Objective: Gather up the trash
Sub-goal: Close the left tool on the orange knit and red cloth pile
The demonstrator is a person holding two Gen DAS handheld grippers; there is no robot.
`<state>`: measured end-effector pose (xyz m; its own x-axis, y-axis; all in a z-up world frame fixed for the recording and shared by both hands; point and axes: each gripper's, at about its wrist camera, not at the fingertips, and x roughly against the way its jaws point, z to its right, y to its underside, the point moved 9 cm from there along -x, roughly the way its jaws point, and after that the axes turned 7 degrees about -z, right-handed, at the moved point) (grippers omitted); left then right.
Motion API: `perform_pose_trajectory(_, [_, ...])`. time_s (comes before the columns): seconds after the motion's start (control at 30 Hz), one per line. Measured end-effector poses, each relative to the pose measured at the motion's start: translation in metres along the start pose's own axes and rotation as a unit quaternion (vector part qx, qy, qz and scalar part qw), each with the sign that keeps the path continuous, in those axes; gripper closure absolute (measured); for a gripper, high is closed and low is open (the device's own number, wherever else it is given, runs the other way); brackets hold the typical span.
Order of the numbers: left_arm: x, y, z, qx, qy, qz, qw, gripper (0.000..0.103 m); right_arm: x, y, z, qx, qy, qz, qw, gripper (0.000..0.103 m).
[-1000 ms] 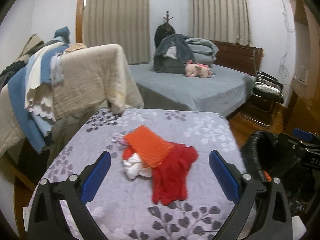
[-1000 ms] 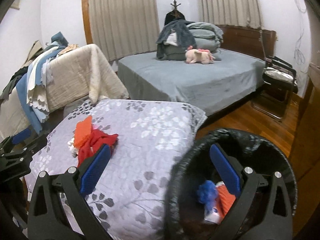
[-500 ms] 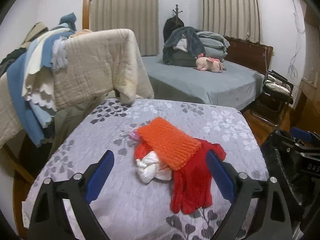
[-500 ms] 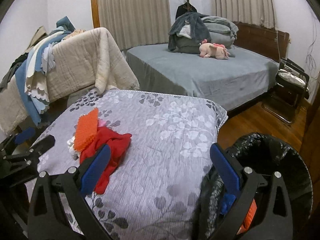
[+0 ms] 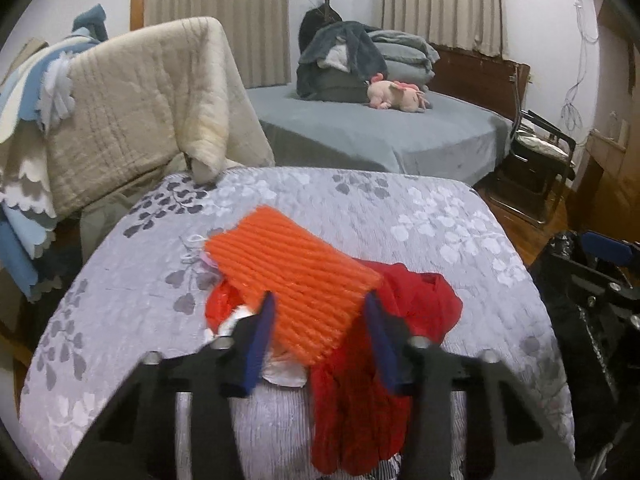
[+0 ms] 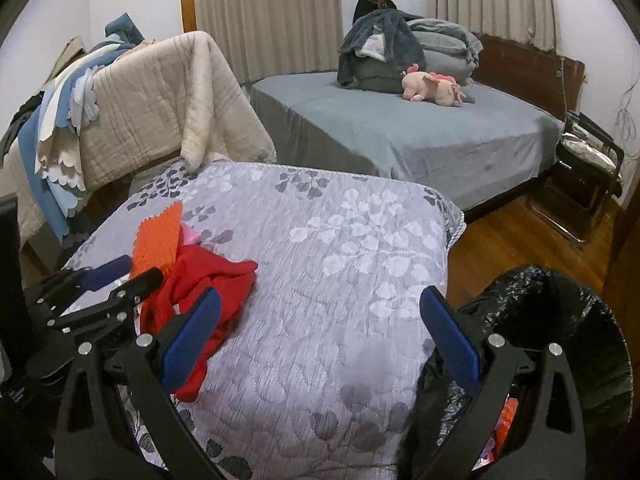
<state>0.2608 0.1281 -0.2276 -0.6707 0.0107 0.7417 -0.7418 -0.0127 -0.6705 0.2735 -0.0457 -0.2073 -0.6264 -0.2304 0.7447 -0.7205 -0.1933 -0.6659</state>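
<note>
Left tool (image 5: 318, 312): jaws just closed in narrow, blue pads pressing both sides of the orange ribbed piece (image 5: 296, 280).
Orange ribbed piece: lies on top of the pile, at worktop centre, running toward 11 o'clock.
Red cloth (image 5: 384, 360): under the orange piece, toward 5 o'clock.
White scrap (image 5: 284, 372): beneath, at 7 o'clock.
Right tool (image 6: 320, 332): jaws wide, holding nothing.
Worktop (image 6: 340, 240): grey floral quilt cover.
Black-lined bin (image 6: 560, 320): 4 o'clock of worktop, on the floor.
Bed (image 6: 420, 128): 1 o'clock, beyond.
</note>
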Motion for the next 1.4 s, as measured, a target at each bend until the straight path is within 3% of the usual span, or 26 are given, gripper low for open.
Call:
perform_pose_trajectory(0.13, [0.001,0.003,-0.001,0.001,0.013,-0.003,0.9999,0.093,-0.001,0.001,-0.004,0.004,-0.002,-0.001,1.0,0.006])
perform_pose_trajectory(0.2, [0.005,0.003,-0.001,0.0,0.016,-0.001,0.9999,0.096,-0.001,0.002,-0.005,0.002,-0.005,-0.002,1.0,0.006])
perform_pose_trajectory(0.4, [0.025,0.009,-0.008,0.004,0.023,0.005,0.9997,0.099,0.001,0.002,-0.014,0.007,-0.013,-0.001,1.0,0.006])
perform_pose_trajectory(0.67, [0.043,0.039,-0.03,0.014,0.023,-0.016,0.9995,0.099,0.0,0.009,-0.033,0.019,-0.026,-0.007,0.999,0.006])
perform_pose_trajectory(0.7, [0.044,0.041,-0.032,0.016,0.027,-0.018,0.9993,0.097,-0.001,0.009,-0.034,0.02,-0.026,-0.008,0.999,0.006])
perform_pose_trajectory(0.77, [0.046,0.042,-0.033,0.02,0.033,-0.018,0.9991,0.082,-0.002,0.009,-0.034,0.018,-0.026,-0.009,0.999,0.006])
perform_pose_trajectory(0.83, [0.049,0.04,-0.032,0.024,0.035,-0.009,0.9991,0.055,-0.002,0.008,-0.033,0.018,-0.023,-0.007,1.0,0.006])
perform_pose_trajectory(1.13, [0.029,-0.002,-0.018,0.043,0.045,0.011,0.998,0.032,-0.005,0.004,-0.017,0.009,-0.01,-0.007,1.0,0.006])
perform_pose_trajectory(1.4, [-0.025,-0.003,-0.011,0.057,0.048,-0.055,0.9957,0.03,-0.006,0.003,-0.005,0.0,-0.004,-0.008,1.0,0.006])
